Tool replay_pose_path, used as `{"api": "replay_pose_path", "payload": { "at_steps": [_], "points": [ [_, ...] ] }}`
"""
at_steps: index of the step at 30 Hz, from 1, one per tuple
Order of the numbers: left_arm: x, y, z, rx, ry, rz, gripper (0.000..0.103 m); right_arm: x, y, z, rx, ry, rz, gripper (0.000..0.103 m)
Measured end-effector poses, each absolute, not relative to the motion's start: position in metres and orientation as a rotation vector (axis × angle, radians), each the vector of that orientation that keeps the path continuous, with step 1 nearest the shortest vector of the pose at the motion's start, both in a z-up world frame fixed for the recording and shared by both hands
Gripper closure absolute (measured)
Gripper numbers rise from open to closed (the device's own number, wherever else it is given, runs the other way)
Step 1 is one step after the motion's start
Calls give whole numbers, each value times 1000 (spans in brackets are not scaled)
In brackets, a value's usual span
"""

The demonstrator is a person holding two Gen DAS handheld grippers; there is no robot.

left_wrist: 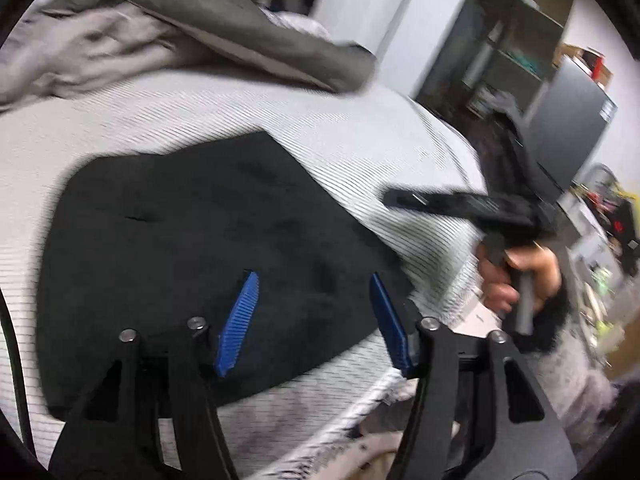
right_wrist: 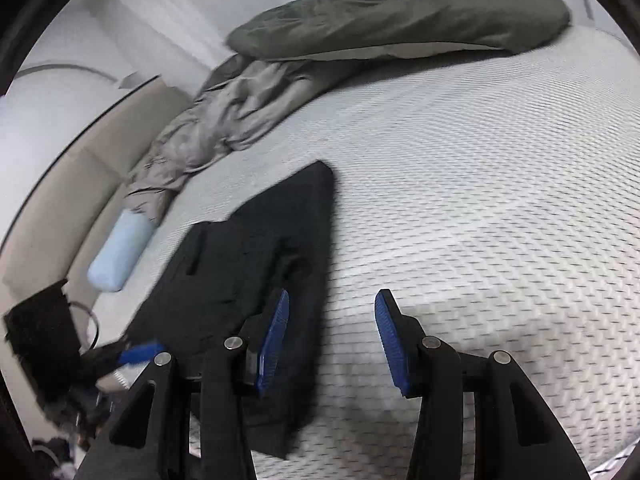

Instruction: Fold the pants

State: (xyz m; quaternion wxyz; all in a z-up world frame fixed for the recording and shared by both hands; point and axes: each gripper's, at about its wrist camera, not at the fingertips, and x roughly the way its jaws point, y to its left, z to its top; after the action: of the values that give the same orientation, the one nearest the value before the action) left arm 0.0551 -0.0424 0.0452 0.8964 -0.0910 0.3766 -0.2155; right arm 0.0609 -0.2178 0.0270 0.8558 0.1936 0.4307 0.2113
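My left claw [left_wrist: 314, 322] stands open, its blue pads [left_wrist: 239, 322] well apart with nothing between them, hanging over the near part of the folded black pants [left_wrist: 192, 240] without pressing on the cloth. My right claw [right_wrist: 331, 342] is also parted, at a middling width, and holds nothing; its left pad sits over the right edge of the pants [right_wrist: 256, 260], its right pad over bare mattress [right_wrist: 480, 240]. Whether that left pad touches the cloth I cannot tell.

From the left wrist view I see my right hand [left_wrist: 516, 280] wrapped around the grey handle of its tool, out past the right side of the bed, with the black body of the right claw [left_wrist: 460, 202] reaching in over the mattress edge. A dark fuzzy sleeve [left_wrist: 548, 320] covers the wrist. From the right wrist view a blue pad of the left claw [right_wrist: 140, 350] shows low at the near left corner of the pants, blurred.

The pants lie flat as a folded dark slab on the striped white mattress [left_wrist: 280, 120], close to the near edge of the bed and toward its near right corner as the left wrist sees it.

Farther off, a crumpled grey blanket [right_wrist: 208, 128] runs along the far left side of the bed, with a pale blue roll [right_wrist: 120, 256] at its near end. Beyond it a dark olive pillow [right_wrist: 400, 20] lies along the far edge. Past the right side of the bed stand dark shelves [left_wrist: 508, 40].
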Motion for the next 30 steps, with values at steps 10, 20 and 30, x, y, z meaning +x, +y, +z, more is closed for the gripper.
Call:
{"api": "replay_pose_path", "payload": {
  "at_steps": [10, 20, 30],
  "points": [
    [72, 57, 14, -148, 819, -66, 42, 77, -168, 2, 407, 1019, 541, 58],
    [49, 86, -19, -124, 864, -81, 35, 70, -154, 1, 419, 1044, 664, 59],
    [39, 85, -10, -181, 867, -98, 35, 53, -144, 38, 348, 905, 683, 94]
  ]
}}
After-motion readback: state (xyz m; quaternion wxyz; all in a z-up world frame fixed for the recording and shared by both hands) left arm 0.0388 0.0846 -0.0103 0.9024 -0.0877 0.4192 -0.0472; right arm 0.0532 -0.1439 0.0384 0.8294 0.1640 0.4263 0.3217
